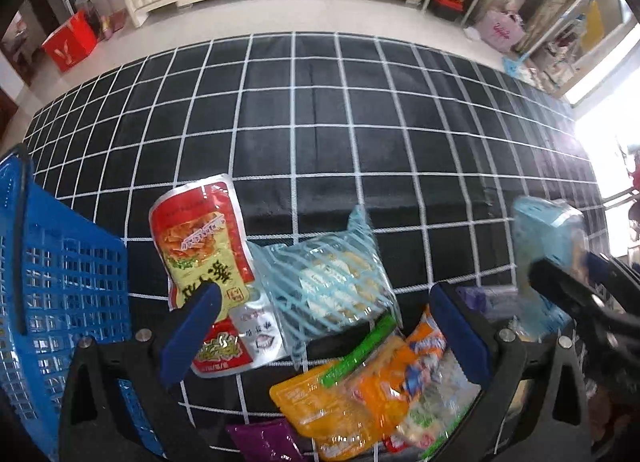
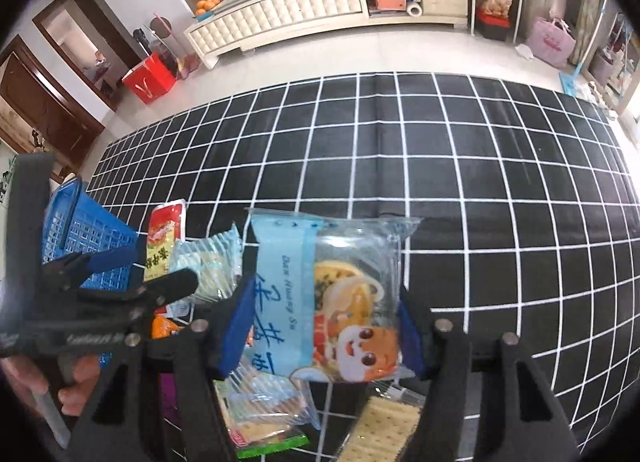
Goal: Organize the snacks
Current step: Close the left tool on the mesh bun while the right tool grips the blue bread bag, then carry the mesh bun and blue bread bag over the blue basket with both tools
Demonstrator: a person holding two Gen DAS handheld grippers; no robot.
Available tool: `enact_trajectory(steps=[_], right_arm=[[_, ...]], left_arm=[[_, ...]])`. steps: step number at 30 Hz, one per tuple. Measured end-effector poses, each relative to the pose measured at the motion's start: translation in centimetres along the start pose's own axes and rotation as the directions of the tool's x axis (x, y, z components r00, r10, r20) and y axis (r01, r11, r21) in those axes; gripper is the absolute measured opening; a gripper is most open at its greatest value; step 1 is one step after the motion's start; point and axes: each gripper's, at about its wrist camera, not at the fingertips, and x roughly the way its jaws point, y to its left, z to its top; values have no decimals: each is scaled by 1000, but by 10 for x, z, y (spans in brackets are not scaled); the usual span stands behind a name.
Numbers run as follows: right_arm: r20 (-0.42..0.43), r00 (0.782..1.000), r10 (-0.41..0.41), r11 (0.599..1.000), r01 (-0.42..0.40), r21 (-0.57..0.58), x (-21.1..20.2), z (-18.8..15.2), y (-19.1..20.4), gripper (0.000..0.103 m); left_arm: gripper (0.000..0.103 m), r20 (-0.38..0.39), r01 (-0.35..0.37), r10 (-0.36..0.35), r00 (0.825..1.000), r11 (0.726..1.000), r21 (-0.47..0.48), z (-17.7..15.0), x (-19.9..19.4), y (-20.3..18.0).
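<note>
My right gripper [image 2: 324, 318] is shut on a light blue snack packet [image 2: 328, 294] with a cartoon face, held up above the checked cloth. That packet [image 1: 548, 254] shows blurred at the right of the left wrist view. My left gripper [image 1: 324, 322] stands open over a heap of snacks: a red and yellow pouch [image 1: 202, 246], a blue-striped clear packet [image 1: 332, 282], an orange packet [image 1: 360, 394] and a purple one [image 1: 264, 440]. The blue plastic basket [image 1: 60, 290] sits at the left, and the same basket [image 2: 86, 238] shows in the right wrist view.
The black cloth with white grid lines [image 1: 340, 133] covers the table and stretches far ahead. A cracker packet [image 2: 384, 430] lies below my right gripper. A hand [image 2: 76, 386] grips the left tool. Beyond the table are a white cabinet [image 2: 288, 13] and a red box [image 1: 70, 41].
</note>
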Motion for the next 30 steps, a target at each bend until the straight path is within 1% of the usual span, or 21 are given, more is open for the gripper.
enact_trajectory(steps=[2,6,9,11,12,13,14,17,19,22,25,26,29,30], right_arm=[[-5,1000,1,1000,-1,4,5,0,-4,67],[-13,1000,5,1000,-5,6,20,-2,1,67],[-27,999,18,1000,-18,15,29,-1,2,67],[-35,999,23,1000,-22,21,34,-1,1,67],[-38,999,25,999,-24,23,36,-1,0,67],[-42,999,27,999,-25,27,38,-2,-1,68],[-45,999,29,999,-27,30,38,-2,-3,68],[-53,998,36,998,-34,47,39,-5,-7,68],[-54,998,36,998,-33,54,35,-6,-10,68],[-47,999,23,998,-21,54,27,-9,-9,68],[-40,999,14,998,-12,54,16,-12,-6,68],[-35,999,9,999,-7,53,11,-13,-3,68],[-12,1000,-4,999,4,38,-6,-16,10,68],[-5,1000,-6,999,6,33,-12,-17,15,68]], left_arm=[[103,-6,-26,26,1000,1000,11,4,7,-5],[103,-25,-91,92,995,994,58,8,24,-15],[103,-63,-91,94,994,995,51,7,40,-14],[103,-76,-83,85,993,996,27,7,48,-10],[98,-72,-83,84,994,996,11,7,51,-7],[88,-68,-64,64,996,998,2,7,52,-5],[84,-66,-38,38,997,999,-6,7,52,-3],[73,-56,-18,18,998,1000,2,4,49,-2],[64,-47,-8,8,999,1000,0,1,44,-2],[62,-46,14,-14,999,1000,7,-8,33,-6],[62,-10,11,-11,1000,999,34,-20,10,-10],[62,0,17,-17,1000,999,35,-23,6,-7],[62,22,70,-71,997,997,18,-32,-16,3],[62,28,101,-101,994,995,9,-36,-26,8]])
